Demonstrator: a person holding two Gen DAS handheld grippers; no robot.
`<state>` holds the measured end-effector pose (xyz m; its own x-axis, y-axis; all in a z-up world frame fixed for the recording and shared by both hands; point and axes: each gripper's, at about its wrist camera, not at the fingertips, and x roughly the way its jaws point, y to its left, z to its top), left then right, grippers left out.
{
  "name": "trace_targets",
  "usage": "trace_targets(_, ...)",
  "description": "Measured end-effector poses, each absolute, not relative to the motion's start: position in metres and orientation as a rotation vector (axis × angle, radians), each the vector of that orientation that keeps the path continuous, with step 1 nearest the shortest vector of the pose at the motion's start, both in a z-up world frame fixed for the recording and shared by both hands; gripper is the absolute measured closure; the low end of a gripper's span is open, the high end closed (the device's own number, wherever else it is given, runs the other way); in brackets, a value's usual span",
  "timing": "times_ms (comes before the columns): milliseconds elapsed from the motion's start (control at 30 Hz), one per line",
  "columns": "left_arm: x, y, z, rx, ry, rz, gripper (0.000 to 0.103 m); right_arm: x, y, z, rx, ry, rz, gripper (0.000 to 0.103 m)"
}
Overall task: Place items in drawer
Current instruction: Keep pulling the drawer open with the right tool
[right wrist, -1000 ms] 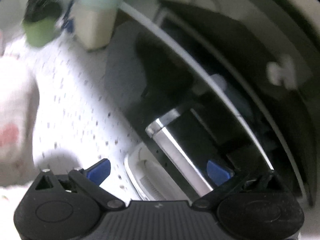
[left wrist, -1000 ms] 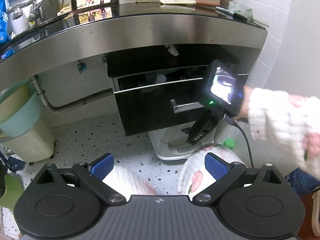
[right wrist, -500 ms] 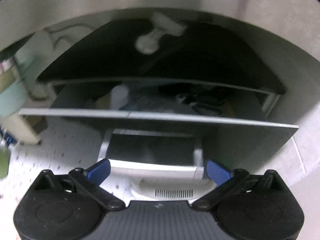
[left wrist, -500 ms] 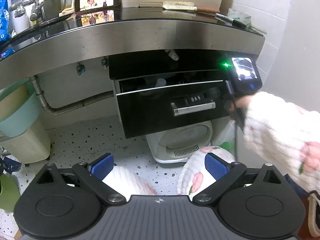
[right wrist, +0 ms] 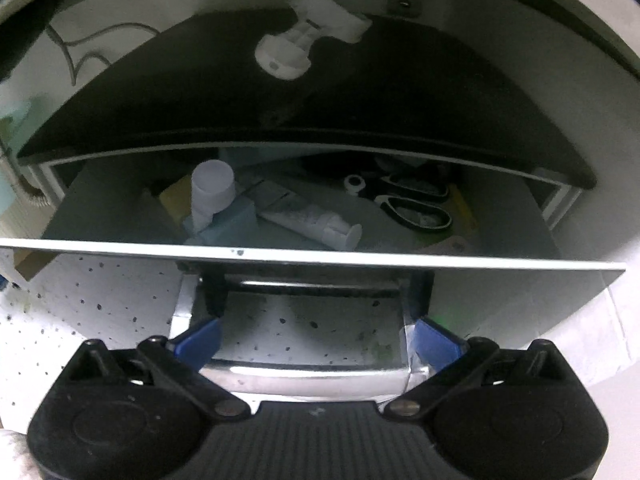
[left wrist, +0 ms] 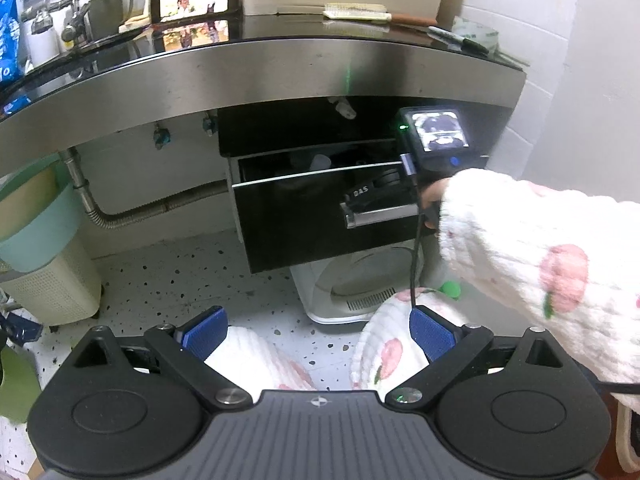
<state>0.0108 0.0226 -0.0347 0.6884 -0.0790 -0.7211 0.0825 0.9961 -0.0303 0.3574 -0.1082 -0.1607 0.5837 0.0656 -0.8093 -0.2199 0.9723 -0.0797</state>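
The left gripper [left wrist: 316, 330] hangs back low over the speckled floor, jaws spread wide and holding nothing, well apart from the drawer [left wrist: 320, 216]. That drawer stands partly pulled out under the steel counter [left wrist: 260, 76]. The right gripper [right wrist: 316, 340] is nearer: its wide-open, empty jaws straddle the chrome handle [right wrist: 312, 376], whose long axis runs crosswise between the fingers, just below them.

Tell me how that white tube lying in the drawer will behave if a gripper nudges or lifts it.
The white tube lies on its side atop other clutter, so a nudge would probably roll or slide it. It looks flattened toward the tail, so likely soft, yielding under a squeeze. The capped end looks rigid: probably the safer place to grip.
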Motion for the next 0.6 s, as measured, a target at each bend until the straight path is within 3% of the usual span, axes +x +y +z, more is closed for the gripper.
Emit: trace_targets(600,0.013,0.024,-0.035,0.002,0.815,-0.083,0.004,0.356,-0.095,-0.167,-0.206,0.92,0.154,0.0)
